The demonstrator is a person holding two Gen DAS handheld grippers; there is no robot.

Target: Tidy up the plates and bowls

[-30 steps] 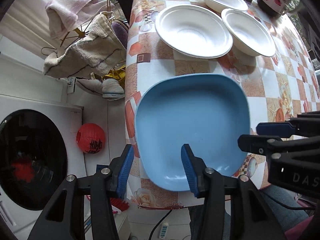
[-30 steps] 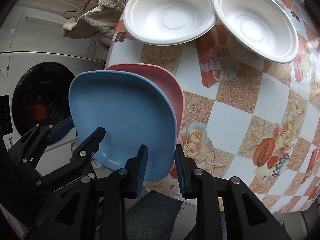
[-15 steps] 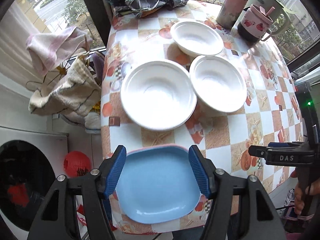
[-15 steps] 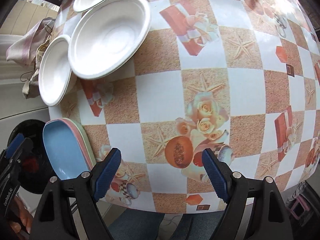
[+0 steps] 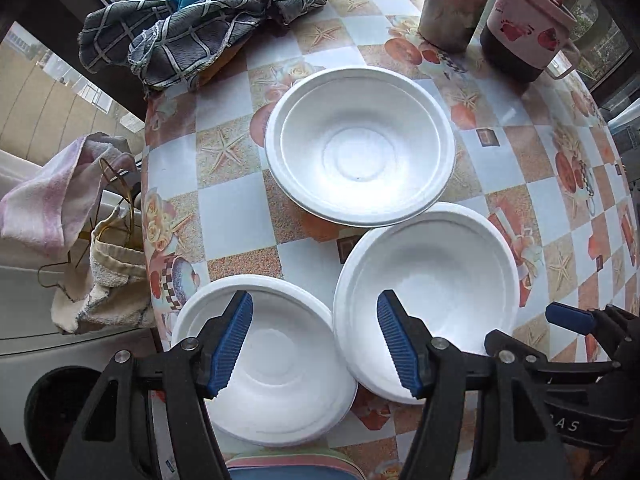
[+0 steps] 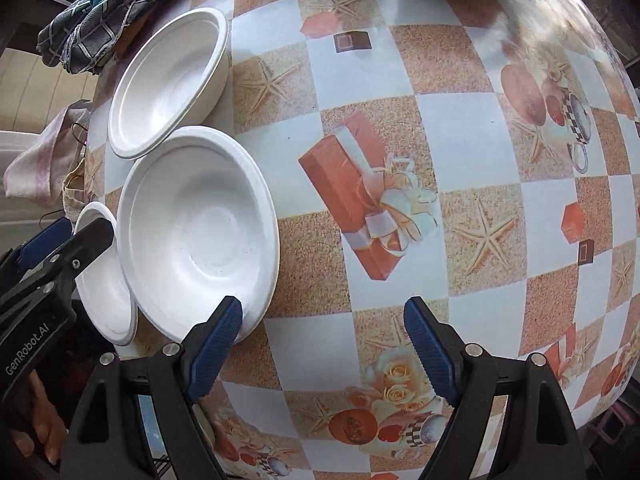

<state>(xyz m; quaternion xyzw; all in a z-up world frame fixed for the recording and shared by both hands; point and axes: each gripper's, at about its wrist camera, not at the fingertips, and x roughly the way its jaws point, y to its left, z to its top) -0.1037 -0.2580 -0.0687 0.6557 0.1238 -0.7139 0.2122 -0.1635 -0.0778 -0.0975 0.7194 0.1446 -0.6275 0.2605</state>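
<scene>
Patterned tablecloth bears three empty white bowls.

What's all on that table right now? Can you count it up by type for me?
White bowls: 3
Stacked plates, at the near edge: number hidden
Cups: 2
Checked cloth: 1
Total countable: 6

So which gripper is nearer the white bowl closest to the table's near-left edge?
Left. The left gripper hangs open right over that near-left bowl, one finger above it. The right gripper is open beside the neighbouring bowl, farther off.
</scene>
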